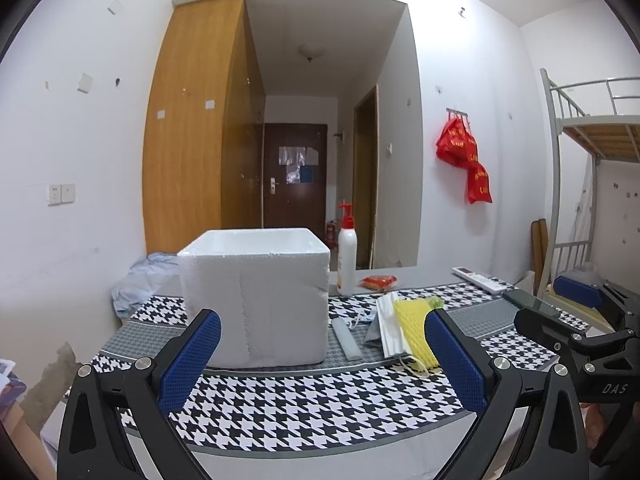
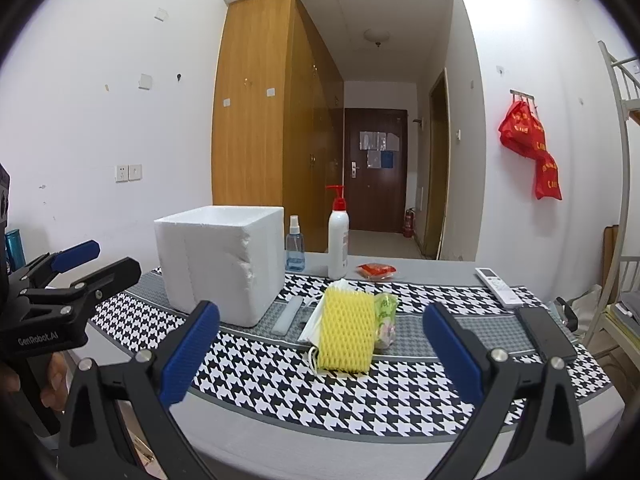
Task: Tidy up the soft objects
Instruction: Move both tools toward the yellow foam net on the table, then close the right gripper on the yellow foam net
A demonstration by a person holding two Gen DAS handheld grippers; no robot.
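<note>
A white foam box (image 1: 256,296) (image 2: 220,264) stands open-topped on the houndstooth cloth. To its right lies a yellow foam net sleeve (image 1: 414,330) (image 2: 347,326) on top of white face masks (image 1: 390,326) (image 2: 316,322), with a green packet (image 2: 386,314) beside it and a pale strip (image 1: 346,338) (image 2: 287,315) near the box. My left gripper (image 1: 322,354) hangs open in front of the box, empty. My right gripper (image 2: 322,350) is open too, facing the yellow sleeve from the near side, nothing between its fingers.
A white pump bottle (image 1: 347,256) (image 2: 338,240), a blue spray bottle (image 2: 295,246) and a red packet (image 1: 378,281) (image 2: 376,270) stand behind. A remote (image 2: 498,286), a black phone (image 2: 546,334) and a bunk bed frame (image 1: 580,128) are at the right. Blue cloth (image 1: 140,284) lies left of the box.
</note>
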